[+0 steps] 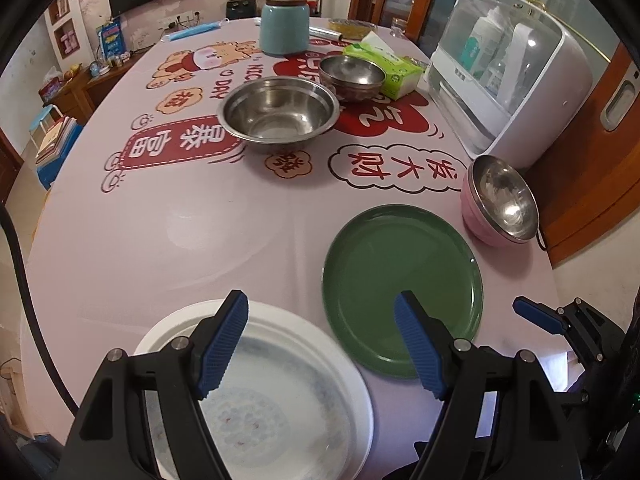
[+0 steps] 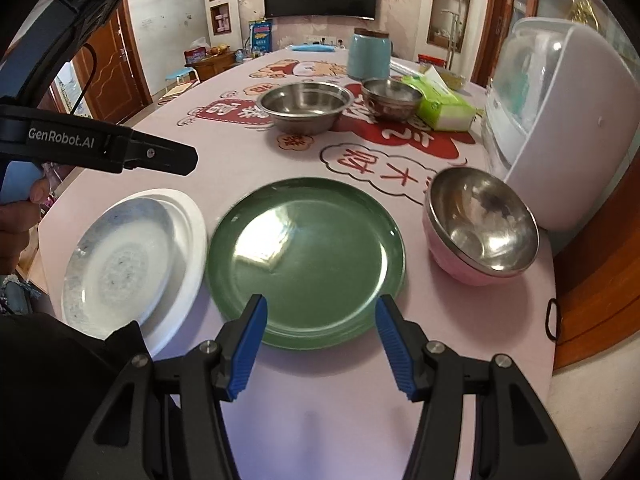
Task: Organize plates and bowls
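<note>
Hovering over the pink-clothed table [image 2: 248,168]: we see the green plate [image 2: 306,260] mid-front, white plates [image 2: 132,256] stacked just left of it, big steel bowl [image 2: 306,106] farther back, pink-and-steel bowl [image 2: 482,226] right. Left gripper [image 1: 320,344] jaws wide, empty, over the white plates [image 1: 288,380]. Right gripper [image 2: 320,344] half-spread, empty, at the green plate's near rim.

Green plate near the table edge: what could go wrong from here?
1. The green plate lies flat, so the open right gripper may get poor hold on its thin rim and push it into the white plate.
2. The pink bowl sits near the table's corner; a sideways shove could knock it off.
3. The left gripper works close by; they could collide.
</note>
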`<move>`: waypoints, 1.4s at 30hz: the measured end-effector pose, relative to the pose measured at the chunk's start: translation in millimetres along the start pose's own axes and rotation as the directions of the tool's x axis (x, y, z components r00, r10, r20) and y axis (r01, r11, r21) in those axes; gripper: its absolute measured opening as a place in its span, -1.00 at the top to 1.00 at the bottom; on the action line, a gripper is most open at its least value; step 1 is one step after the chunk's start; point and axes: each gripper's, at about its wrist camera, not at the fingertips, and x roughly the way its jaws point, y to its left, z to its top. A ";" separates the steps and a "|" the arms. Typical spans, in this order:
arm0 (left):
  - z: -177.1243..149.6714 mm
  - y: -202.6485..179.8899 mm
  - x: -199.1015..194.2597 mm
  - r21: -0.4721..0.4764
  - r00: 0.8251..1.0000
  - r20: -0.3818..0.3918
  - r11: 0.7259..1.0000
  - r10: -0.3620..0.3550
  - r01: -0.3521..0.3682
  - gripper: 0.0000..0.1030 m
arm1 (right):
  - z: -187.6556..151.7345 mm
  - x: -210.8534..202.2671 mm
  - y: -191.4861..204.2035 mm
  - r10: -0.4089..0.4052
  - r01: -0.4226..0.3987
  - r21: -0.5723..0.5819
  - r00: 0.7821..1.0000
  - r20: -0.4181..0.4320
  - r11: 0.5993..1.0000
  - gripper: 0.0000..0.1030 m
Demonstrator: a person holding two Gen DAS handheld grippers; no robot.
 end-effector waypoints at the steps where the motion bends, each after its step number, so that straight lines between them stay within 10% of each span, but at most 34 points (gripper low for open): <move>1: 2.1 -1.8 5.1 -0.001 1.000 -0.009 1.000 -0.004 0.004 -0.45 | -0.7 1.6 -1.9 0.002 -0.002 0.006 1.000 -0.005 1.000 -0.10; 27: 24.7 0.0 103.0 -0.024 0.968 -0.235 0.996 -0.088 0.085 -0.45 | -25.4 52.5 -77.5 0.266 -0.219 0.416 0.962 -0.057 0.883 -0.08; 42: 28.0 -6.6 124.1 -0.003 0.953 -0.285 0.995 -0.100 0.103 -0.39 | -37.5 61.7 -109.8 0.353 -0.306 0.591 0.935 0.038 0.746 0.58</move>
